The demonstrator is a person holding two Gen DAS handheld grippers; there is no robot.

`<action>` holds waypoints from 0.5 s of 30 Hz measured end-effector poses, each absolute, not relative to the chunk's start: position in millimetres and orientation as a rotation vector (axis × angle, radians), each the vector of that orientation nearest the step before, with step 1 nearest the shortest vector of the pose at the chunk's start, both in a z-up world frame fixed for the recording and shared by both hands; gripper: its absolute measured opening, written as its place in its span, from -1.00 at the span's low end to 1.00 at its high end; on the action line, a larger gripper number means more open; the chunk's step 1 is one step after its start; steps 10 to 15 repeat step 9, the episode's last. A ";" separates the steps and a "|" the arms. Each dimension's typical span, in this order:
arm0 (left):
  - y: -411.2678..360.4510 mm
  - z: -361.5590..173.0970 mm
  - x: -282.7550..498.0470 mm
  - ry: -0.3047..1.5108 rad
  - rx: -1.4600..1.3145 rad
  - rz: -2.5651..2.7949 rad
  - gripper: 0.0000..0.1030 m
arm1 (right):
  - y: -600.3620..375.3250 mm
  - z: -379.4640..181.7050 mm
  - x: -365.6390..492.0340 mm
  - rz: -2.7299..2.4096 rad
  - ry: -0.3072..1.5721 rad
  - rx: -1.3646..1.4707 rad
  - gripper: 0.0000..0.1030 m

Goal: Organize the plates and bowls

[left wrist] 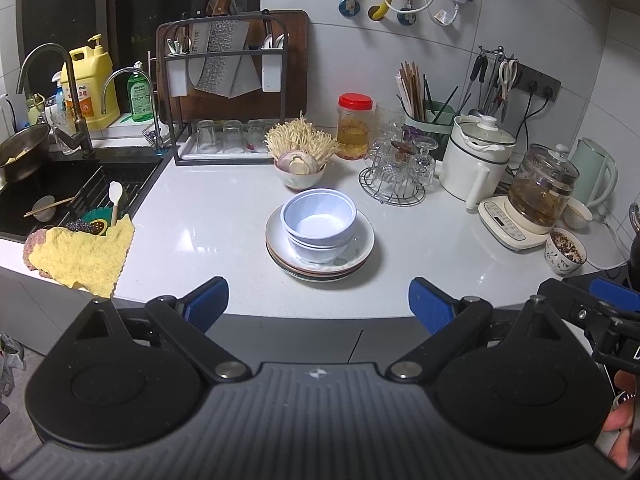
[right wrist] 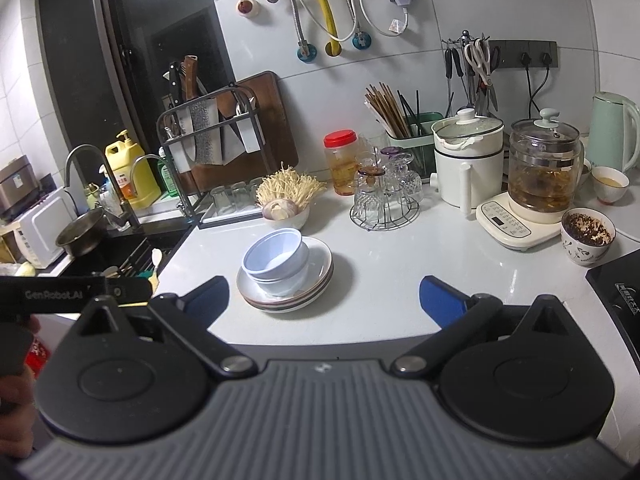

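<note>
Two nested pale blue bowls (left wrist: 319,222) sit on a stack of plates (left wrist: 362,250) in the middle of the white counter (left wrist: 208,236). The bowls (right wrist: 276,262) and plates (right wrist: 320,266) also show in the right wrist view. My left gripper (left wrist: 318,304) is open and empty, held back at the counter's front edge, just short of the stack. My right gripper (right wrist: 324,300) is open and empty, also at the front edge, with the stack ahead and slightly left. The right gripper's body shows at the right edge of the left wrist view (left wrist: 600,312).
A bowl of mushrooms (left wrist: 299,160) stands behind the stack. A wire rack of glasses (left wrist: 394,172), white pot (left wrist: 476,156), glass kettle (left wrist: 536,200) and patterned cup (left wrist: 565,250) stand to the right. The sink (left wrist: 60,196) and a yellow cloth (left wrist: 82,256) lie left. A knife rack (left wrist: 228,88) stands at the back.
</note>
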State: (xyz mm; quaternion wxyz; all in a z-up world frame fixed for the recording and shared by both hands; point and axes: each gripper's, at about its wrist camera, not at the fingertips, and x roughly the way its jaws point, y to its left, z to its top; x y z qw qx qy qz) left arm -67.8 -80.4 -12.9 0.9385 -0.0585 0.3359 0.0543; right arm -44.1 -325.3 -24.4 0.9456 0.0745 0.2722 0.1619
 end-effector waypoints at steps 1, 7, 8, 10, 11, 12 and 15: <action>-80.2 -13.1 -67.3 0.687 -0.118 0.112 0.91 | -325.6 -24.7 -43.7 0.330 0.555 0.153 1.00; -81.8 -13.1 -67.3 0.688 -0.116 0.113 0.91 | -324.4 -26.6 -44.4 0.333 0.555 0.158 1.00; -82.2 -13.4 -67.3 0.689 -0.115 0.113 0.91 | -325.0 -26.6 -44.3 0.332 0.555 0.157 1.00; -82.9 -12.2 -66.6 0.690 -0.113 0.112 0.91 | -324.3 -26.6 -45.0 0.330 0.555 0.158 1.00; -82.9 -12.2 -66.6 0.690 -0.113 0.112 0.91 | -324.3 -26.6 -45.0 0.330 0.555 0.158 1.00; -82.9 -12.2 -66.6 0.690 -0.113 0.112 0.91 | -324.3 -26.6 -45.0 0.330 0.555 0.158 1.00; -82.9 -12.2 -66.6 0.690 -0.113 0.112 0.91 | -324.3 -26.6 -45.0 0.330 0.555 0.158 1.00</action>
